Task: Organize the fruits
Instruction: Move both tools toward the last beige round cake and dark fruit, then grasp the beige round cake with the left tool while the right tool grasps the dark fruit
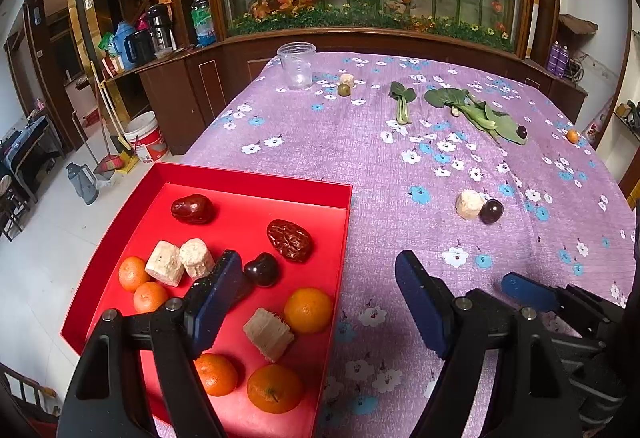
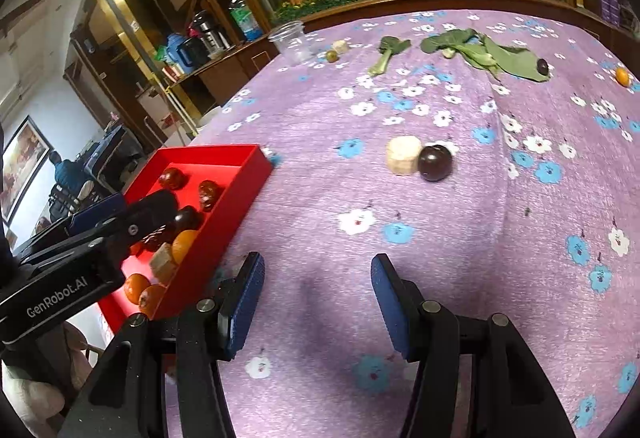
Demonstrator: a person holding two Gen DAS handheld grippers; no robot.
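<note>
A red tray (image 1: 256,178) at the table's near left holds several oranges, two dark red dates, a dark cherry and beige chunks. My left gripper (image 1: 320,302) is open and empty, one finger over the tray and the other over the cloth. My right gripper (image 2: 318,306) is open and empty too, low over the purple cloth just right of the tray (image 2: 240,206). Ahead of it, a beige chunk (image 2: 403,155) and a dark round fruit (image 2: 435,162) lie touching each other. That pair also shows in the left wrist view, chunk (image 1: 470,204) and fruit (image 1: 491,211).
Farther back lie green leaves (image 1: 480,114) with a dark fruit (image 1: 521,131) on them, a small orange (image 1: 573,136) near the right edge, a green fruit (image 1: 344,90) beside a beige chunk, and a clear plastic cup (image 1: 297,65). The tray overhangs the table's left edge.
</note>
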